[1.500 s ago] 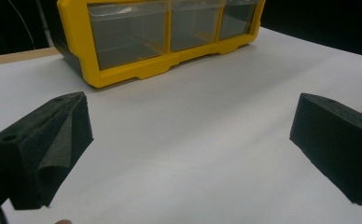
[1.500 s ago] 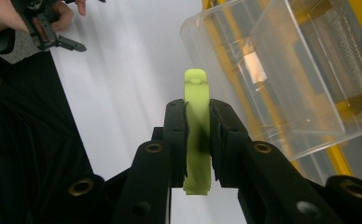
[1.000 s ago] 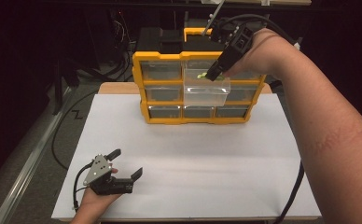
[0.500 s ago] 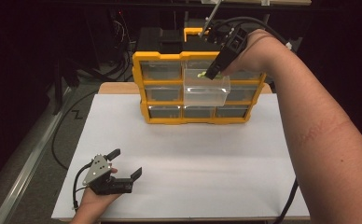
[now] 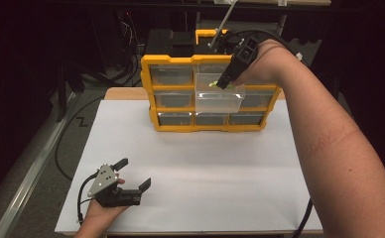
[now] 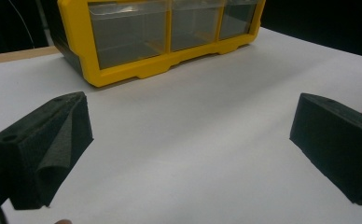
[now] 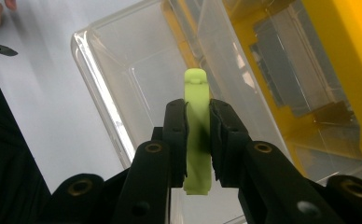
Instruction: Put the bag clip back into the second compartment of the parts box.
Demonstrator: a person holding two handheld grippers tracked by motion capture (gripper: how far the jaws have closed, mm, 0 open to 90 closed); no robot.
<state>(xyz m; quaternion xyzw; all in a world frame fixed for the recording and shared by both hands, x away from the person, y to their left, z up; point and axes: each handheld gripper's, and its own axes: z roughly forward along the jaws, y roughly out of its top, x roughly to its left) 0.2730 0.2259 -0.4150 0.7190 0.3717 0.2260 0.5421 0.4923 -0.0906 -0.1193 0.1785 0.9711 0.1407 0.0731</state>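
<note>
A yellow drawer cabinet [image 5: 173, 62] stands at the back of the white table, and its clear middle drawer [image 5: 219, 100] is pulled out. My right gripper [image 5: 221, 85] hangs over that drawer, shut on a small light-green piece [image 7: 197, 116] that stands upright between its pads [image 7: 177, 135], above the clear drawer [image 7: 123, 70]. At the table's near left corner my left gripper [image 5: 131, 172] rests in a hand, open, nothing between its fingers [image 6: 48, 144]. The cabinet's bottom row [image 6: 137, 32] lies ahead of it.
The white table top [image 5: 205, 163] spreads between the cabinet and the left hand. Dark cables [image 5: 64, 144] trail off the table's left side. My right forearm [image 5: 329, 144] crosses the right side of the table.
My right gripper has sunk a little toward the open drawer with the green piece in it. The left gripper has stayed put.
</note>
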